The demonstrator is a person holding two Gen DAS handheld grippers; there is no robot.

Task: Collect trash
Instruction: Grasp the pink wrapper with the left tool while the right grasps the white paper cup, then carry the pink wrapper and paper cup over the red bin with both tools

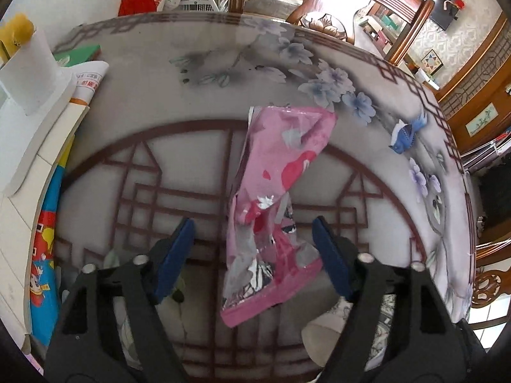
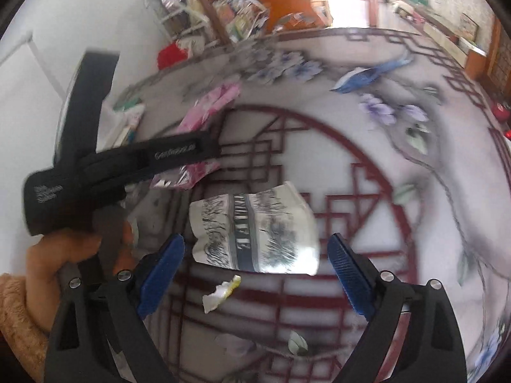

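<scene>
Nothing looks collected yet — every piece of trash in sight lies loose on the bench [image 1: 198, 102], and no bin or bag to drop it into shows in either view. The left tongs [image 1: 254, 233] stand apart over the pink wrapper [image 1: 274, 198], a long crumpled foil packet lying flat on the patterned top; its lower half sits between the blue pads [image 1: 329, 255], but there is a clear gap on each side, so it is not gripped. The right tongs [image 2: 255, 249] are spread wide above a white crumpled wrapper [image 2: 252, 226] with grey print and a silvery edge, nothing between the pads pressing on it. Just below that wrapper lies a small torn scrap [image 2: 220, 293], white with a yellowish end, also untouched. In the right wrist view the pink wrapper [image 2: 207, 108] shows partly behind the left tool, held by the person's hand [image 2: 60, 255]. By my reading, both tongs are lined up for a first grab, so the whole job remains: close on each wrapper, lift, carry off — then return for the scrap.
</scene>
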